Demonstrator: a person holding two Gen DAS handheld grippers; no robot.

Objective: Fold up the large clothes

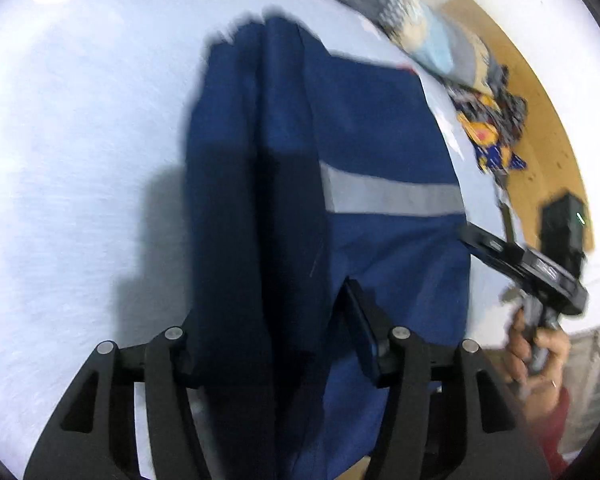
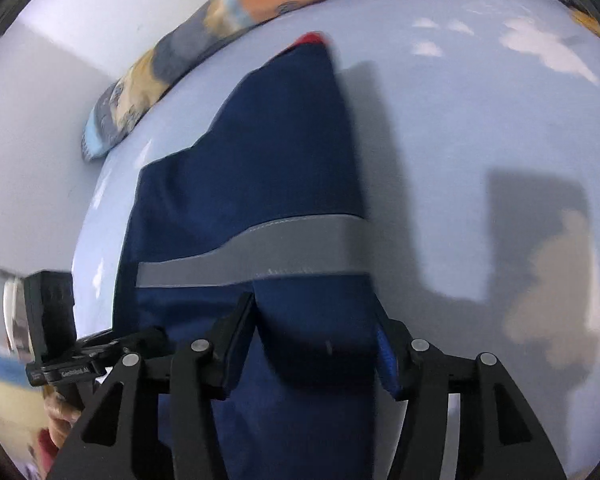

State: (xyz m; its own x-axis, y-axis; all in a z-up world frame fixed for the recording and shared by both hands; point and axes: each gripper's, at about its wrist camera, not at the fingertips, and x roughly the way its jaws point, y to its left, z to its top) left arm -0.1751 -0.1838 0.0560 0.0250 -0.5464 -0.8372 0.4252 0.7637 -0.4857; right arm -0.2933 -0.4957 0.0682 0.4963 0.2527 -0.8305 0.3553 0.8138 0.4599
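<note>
On bed: your left gripper (image 1: 278, 344) and right gripper (image 2: 314, 350) each pinch the jacket (image 1: 364, 128).
Left view only: wooden floor (image 1: 540, 92).
Jacket: smooth navy cloth, grey band (image 2: 260, 248).

Black hand-held gripper (image 1: 276, 344) linkages with silver pivot pins; red sleeve (image 1: 556, 420).

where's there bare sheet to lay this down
Bare pale blue bed sheet lies left of the navy garment with grey reflective stripe, and more on its right. Crowded along the patterned patchwork quilt at the far edge.
</note>
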